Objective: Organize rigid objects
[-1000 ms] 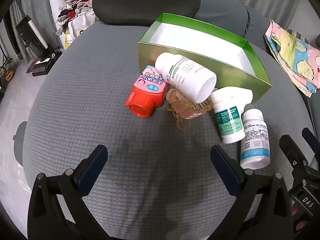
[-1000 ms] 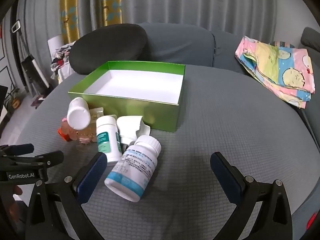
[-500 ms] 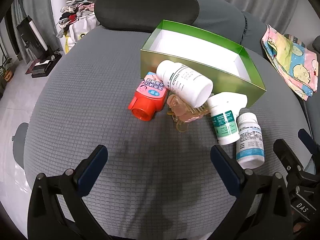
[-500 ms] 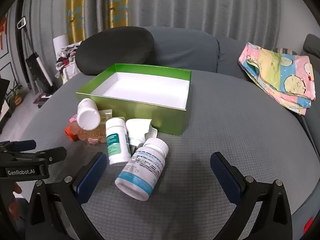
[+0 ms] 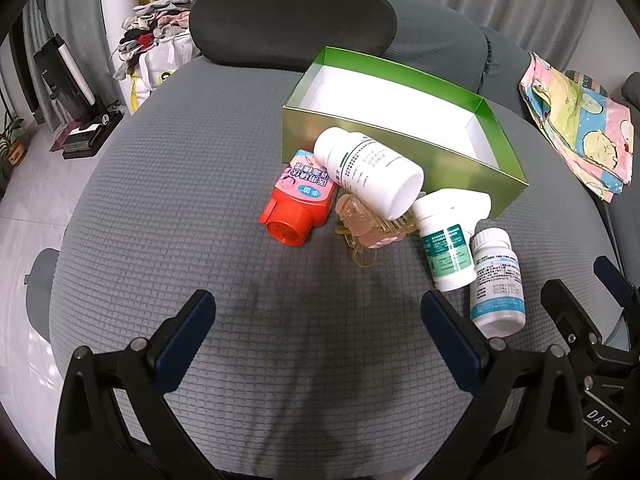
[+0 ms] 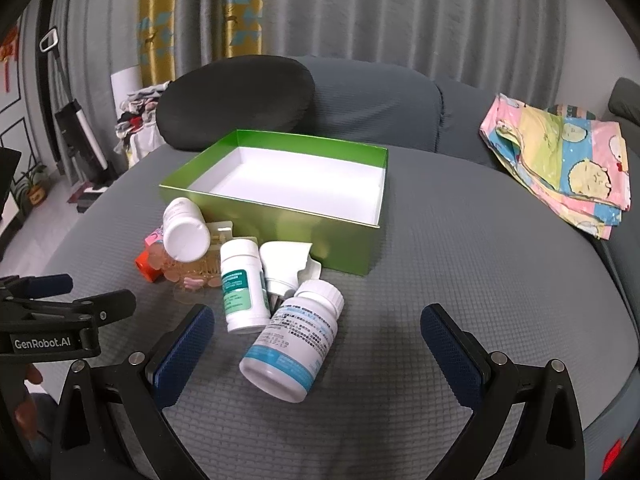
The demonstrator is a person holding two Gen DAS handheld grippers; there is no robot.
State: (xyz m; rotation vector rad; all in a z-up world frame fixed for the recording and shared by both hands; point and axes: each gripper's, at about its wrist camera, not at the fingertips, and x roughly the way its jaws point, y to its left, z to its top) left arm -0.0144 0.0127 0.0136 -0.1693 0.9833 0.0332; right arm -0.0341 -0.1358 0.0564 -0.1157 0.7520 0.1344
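An empty green box (image 5: 404, 92) (image 6: 352, 236) with a white inside stands on the grey cushion. In front of it lie a large white bottle (image 5: 372, 172) (image 6: 185, 230), a red-capped pink bottle (image 5: 298, 206), a pink hair claw (image 5: 368, 230), a green-label bottle (image 5: 444, 246) (image 6: 242, 292), a blue-label bottle (image 5: 496, 284) (image 6: 294, 340) and a white sprayer head (image 6: 286, 262). My left gripper (image 5: 316, 318) is open, short of the pile. My right gripper (image 6: 316, 332) is open, with the blue-label bottle between its fingers' line.
A dark cushion (image 6: 236, 100) lies behind the box. A folded patterned cloth (image 6: 560, 160) lies at the right. The cushion edge drops to a white floor (image 5: 28, 184) at the left, with clutter by the wall.
Both grippers have pulled back and risen slightly, so the pile and box look a little farther away. Nothing was grasped or moved.
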